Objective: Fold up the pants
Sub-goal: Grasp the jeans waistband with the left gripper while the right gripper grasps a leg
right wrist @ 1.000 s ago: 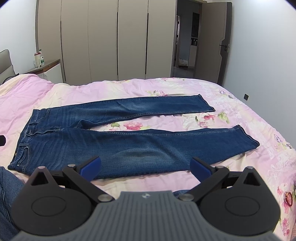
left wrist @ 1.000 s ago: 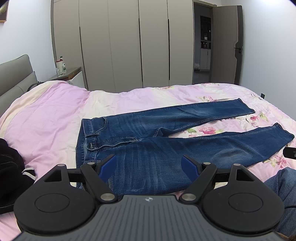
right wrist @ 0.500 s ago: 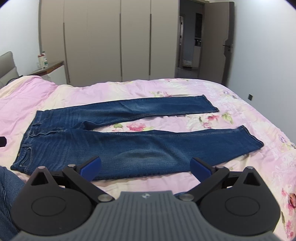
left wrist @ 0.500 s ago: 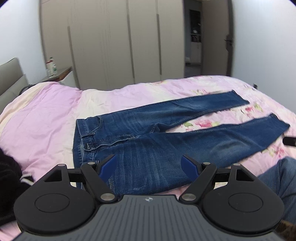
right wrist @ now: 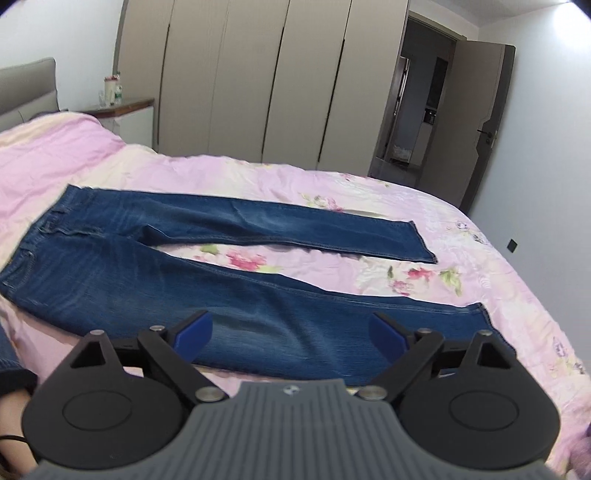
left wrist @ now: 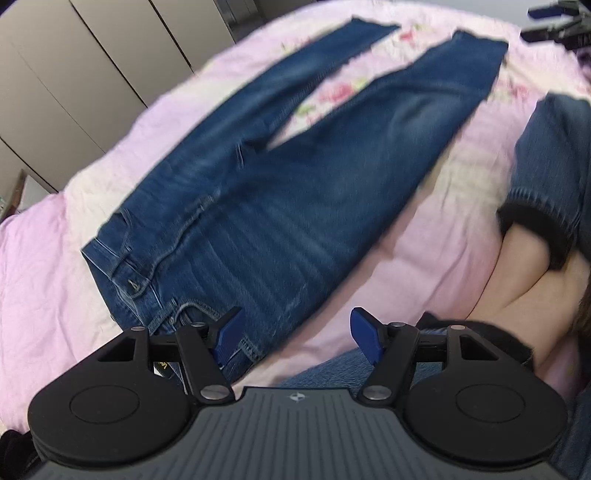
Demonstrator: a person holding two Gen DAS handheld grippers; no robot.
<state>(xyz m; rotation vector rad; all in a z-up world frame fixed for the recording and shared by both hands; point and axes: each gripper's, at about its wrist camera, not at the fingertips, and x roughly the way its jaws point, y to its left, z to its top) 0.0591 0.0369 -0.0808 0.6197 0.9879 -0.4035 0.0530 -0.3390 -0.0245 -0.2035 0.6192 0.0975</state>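
Note:
Blue jeans (left wrist: pixel 280 206) lie flat on the pink bed, waistband to the left, both legs spread apart towards the right. They also show in the right wrist view (right wrist: pixel 207 266). My left gripper (left wrist: pixel 293 332) is open and empty, tilted, low over the near corner of the waistband. My right gripper (right wrist: pixel 291 332) is open and empty, just above the near leg, close to its lower half. The right gripper also shows far off in the left wrist view (left wrist: pixel 554 22).
The pink floral duvet (right wrist: pixel 480 266) covers the whole bed. The person's forearm and denim sleeve (left wrist: pixel 546 177) reach across at the right of the left wrist view. A wardrobe (right wrist: pixel 258 81), a nightstand (right wrist: pixel 122 107) and an open door (right wrist: pixel 491 110) stand behind the bed.
My left gripper has dropped and tilted towards the waistband corner. My right gripper has moved down and forward over the near leg. The jeans lie as before.

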